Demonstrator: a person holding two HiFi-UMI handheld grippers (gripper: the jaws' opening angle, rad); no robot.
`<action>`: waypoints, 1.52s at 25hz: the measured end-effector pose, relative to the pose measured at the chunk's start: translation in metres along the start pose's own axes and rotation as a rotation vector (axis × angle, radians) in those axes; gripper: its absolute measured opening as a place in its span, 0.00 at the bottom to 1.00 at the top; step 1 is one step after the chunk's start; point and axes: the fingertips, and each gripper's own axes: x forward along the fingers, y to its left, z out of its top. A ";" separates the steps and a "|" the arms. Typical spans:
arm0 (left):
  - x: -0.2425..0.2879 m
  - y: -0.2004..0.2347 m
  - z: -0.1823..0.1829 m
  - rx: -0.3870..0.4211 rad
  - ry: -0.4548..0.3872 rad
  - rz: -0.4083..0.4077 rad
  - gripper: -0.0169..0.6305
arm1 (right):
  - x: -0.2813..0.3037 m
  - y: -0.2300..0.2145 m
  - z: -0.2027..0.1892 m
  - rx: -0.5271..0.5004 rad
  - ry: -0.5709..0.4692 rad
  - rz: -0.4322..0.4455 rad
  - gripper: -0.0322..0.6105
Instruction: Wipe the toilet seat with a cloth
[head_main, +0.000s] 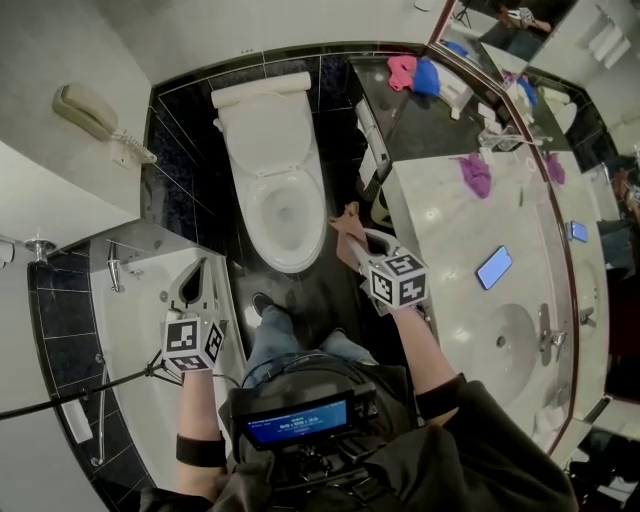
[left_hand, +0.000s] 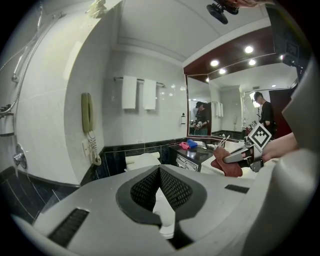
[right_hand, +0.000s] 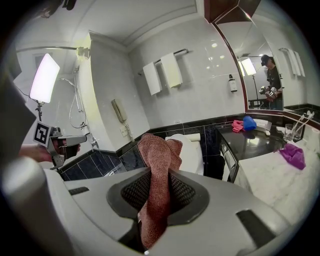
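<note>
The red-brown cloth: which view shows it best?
The right gripper view: the cloth fills the centre, clamped between the jaws. The head view shows a small bit at the right hand-held gripper. The left gripper view shows it small, far right.

Hotel-style bathroom: toilet (head_main: 281, 172), marble washbasin counter (head_main: 450, 250), wall phone (head_main: 88, 112).

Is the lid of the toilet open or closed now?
Open. In the head view the lid is raised at the back, and the bowl is uncovered.
</note>
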 end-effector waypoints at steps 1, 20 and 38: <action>0.002 0.000 0.001 0.000 0.002 -0.002 0.03 | 0.002 -0.001 0.001 0.002 0.002 -0.001 0.21; 0.067 0.020 0.012 0.043 0.044 -0.109 0.03 | 0.063 -0.004 0.017 0.042 0.034 -0.017 0.21; 0.202 0.004 0.037 0.148 0.047 -0.426 0.03 | 0.118 -0.104 0.069 0.055 0.045 -0.274 0.21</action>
